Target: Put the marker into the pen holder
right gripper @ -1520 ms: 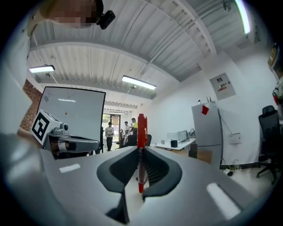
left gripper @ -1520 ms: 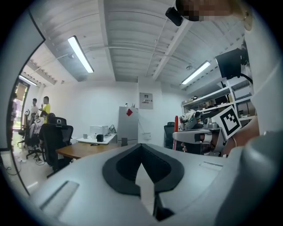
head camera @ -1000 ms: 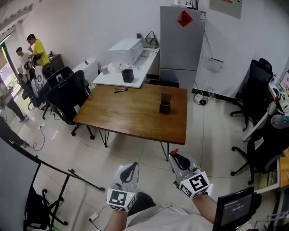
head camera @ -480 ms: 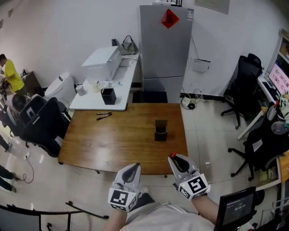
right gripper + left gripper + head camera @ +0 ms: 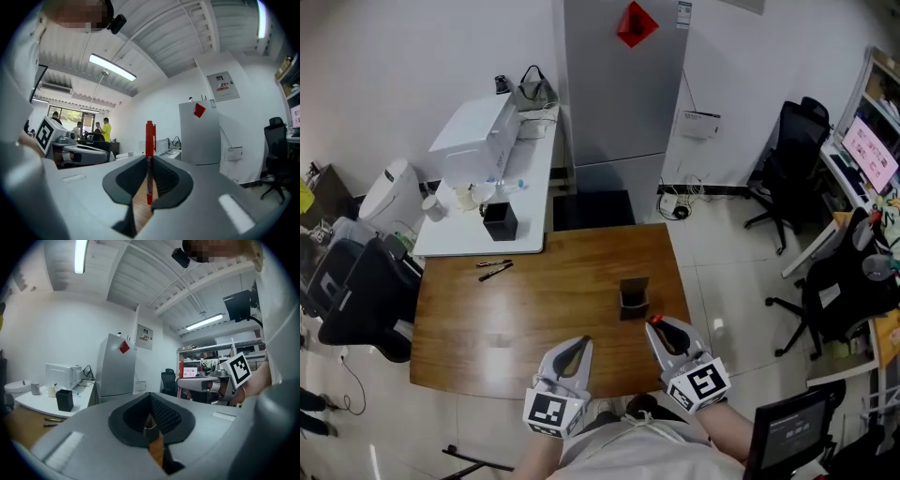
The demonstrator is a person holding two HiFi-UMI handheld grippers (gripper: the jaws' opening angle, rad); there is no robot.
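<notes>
The red marker (image 5: 149,140) stands upright between the two jaws of the right claw (image 5: 659,327), which are clamped on its lower part. Its capped end rises above the jaws, and in the head view only a small red tip shows at the front of the claw. The pen holder (image 5: 634,297) is a dark, square, open-topped box. It stands on the wooden desk (image 5: 534,319) just in front of the right claw, apart from it.

The marker is slim and round, with a smooth plastic body. The insides of the jaws are black and ribbed and their outer shells are smooth grey. The desk top is brown wood with a light shine.

The left claw (image 5: 578,345) has its jaws together with nothing between them. Both claws are held level, side by side over the near edge of the desk, pointing forward, with their marker cubes toward the person.
</notes>
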